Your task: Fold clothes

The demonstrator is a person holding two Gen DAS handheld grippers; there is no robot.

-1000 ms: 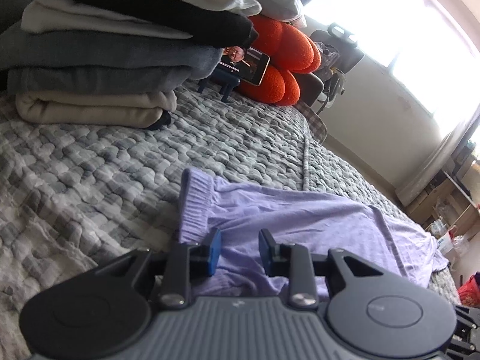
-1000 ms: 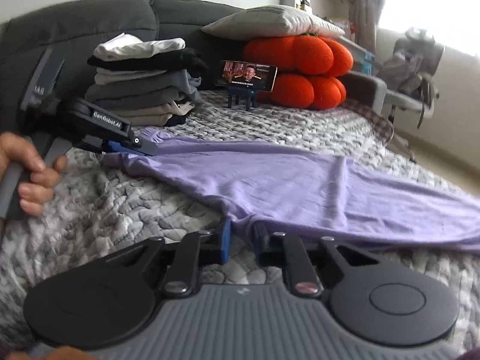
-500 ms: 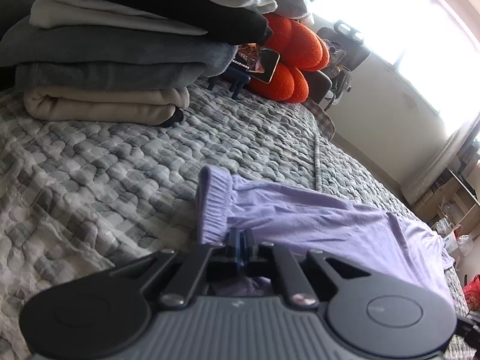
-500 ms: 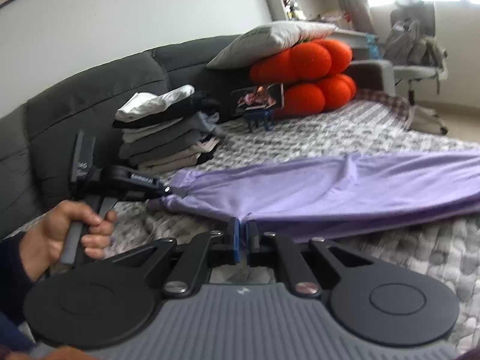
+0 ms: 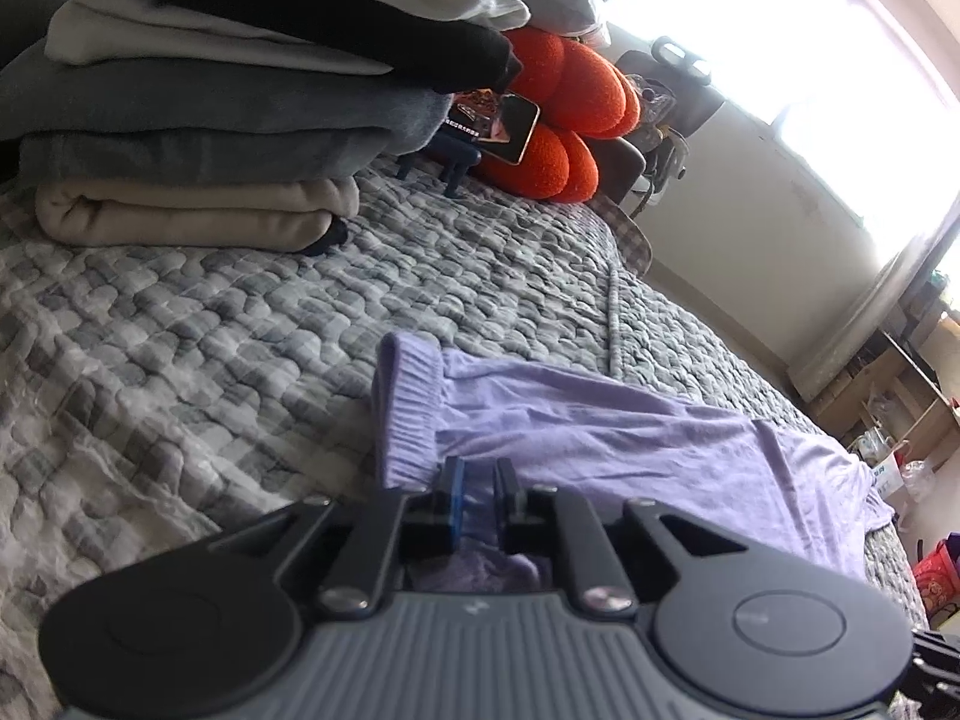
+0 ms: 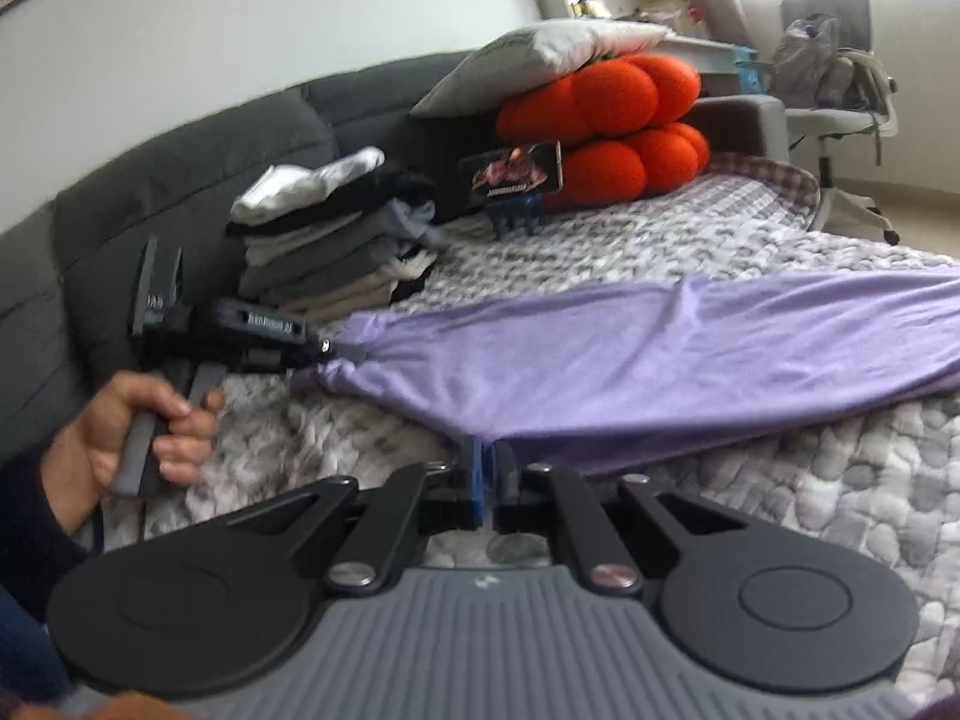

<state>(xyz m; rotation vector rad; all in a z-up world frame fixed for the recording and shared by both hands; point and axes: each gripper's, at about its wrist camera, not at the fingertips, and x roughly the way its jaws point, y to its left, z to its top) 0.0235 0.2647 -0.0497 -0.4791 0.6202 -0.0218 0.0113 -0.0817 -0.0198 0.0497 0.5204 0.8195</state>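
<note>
Lilac garment point(image 6: 630, 348), thin, soft and light, stretches across the frame's middle over the quilt point(image 6: 810, 492). Left gripper point(image 5: 477, 480) pinches its ribbed band; right gripper point(image 6: 487, 468) pinches its lower edge. Hems look like the surest holds.

The left wrist camera sits low, close to the grey bumpy quilt point(image 5: 240, 348), looking along it toward the bright window at 2 o'clock. The right wrist camera sits higher, facing the dark grey sofa back point(image 6: 180, 180) at 11 o'clock. Both see the light purple cloth garment point(image 5: 600, 438) point(image 6: 660, 354), the stack of folded clothes point(image 5: 210, 120) point(image 6: 336, 240) and the round orange plush cushions point(image 5: 558, 114) point(image 6: 612, 120).
</note>
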